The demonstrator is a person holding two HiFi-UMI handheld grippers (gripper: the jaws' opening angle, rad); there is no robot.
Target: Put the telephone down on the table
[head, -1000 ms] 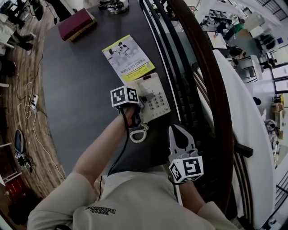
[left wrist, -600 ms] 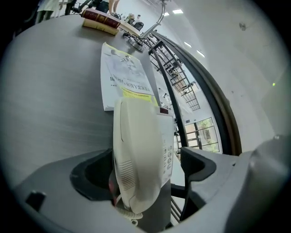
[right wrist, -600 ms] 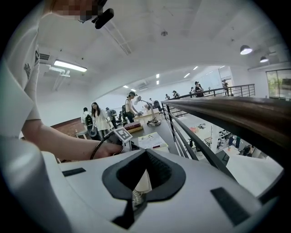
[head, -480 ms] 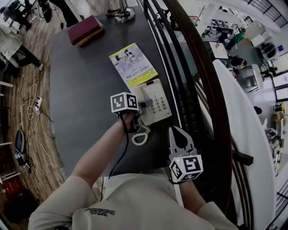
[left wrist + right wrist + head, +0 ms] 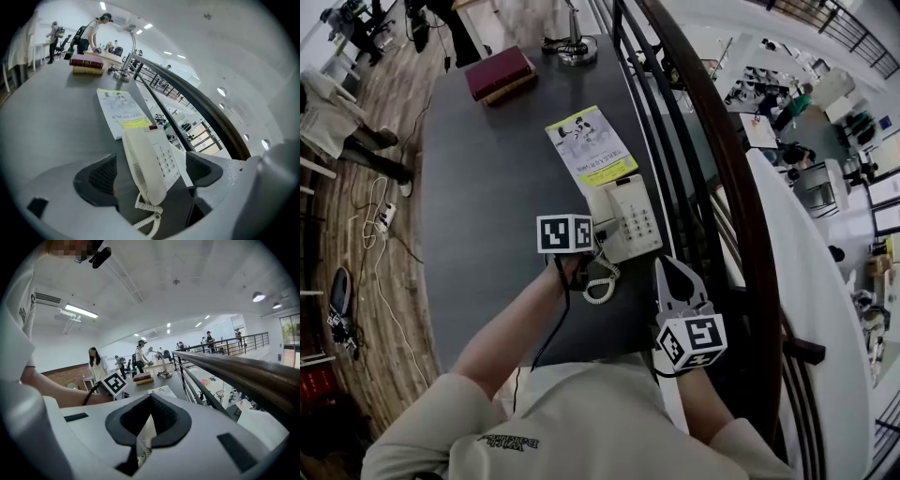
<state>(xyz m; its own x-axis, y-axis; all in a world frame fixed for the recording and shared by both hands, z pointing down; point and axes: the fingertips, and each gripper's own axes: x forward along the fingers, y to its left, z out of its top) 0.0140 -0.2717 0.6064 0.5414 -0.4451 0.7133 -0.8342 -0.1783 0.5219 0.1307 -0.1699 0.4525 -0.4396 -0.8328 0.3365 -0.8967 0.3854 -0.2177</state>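
Note:
A cream telephone (image 5: 625, 220) with its handset on the cradle lies flat on the dark table (image 5: 487, 206) near the right edge, its coiled cord (image 5: 600, 286) trailing toward me. My left gripper (image 5: 592, 246) sits at the phone's near left corner. In the left gripper view the telephone (image 5: 150, 161) lies between the wide-apart jaws of the left gripper (image 5: 151, 165), and neither pad touches it. My right gripper (image 5: 666, 266) hovers near the table's front right corner; in the right gripper view the right gripper (image 5: 150, 397) has its tips together, with nothing between them.
A yellow and white booklet (image 5: 591, 145) lies just beyond the phone. A red book (image 5: 500, 73) and a lamp base (image 5: 575, 47) stand at the far end. A dark railing (image 5: 712, 159) runs along the table's right edge. Cables lie on the wooden floor (image 5: 366, 216) at left.
The head view has shifted, so the table sits lower in the picture. My left gripper has drawn back a little toward me from the phone. The right gripper holds its place.

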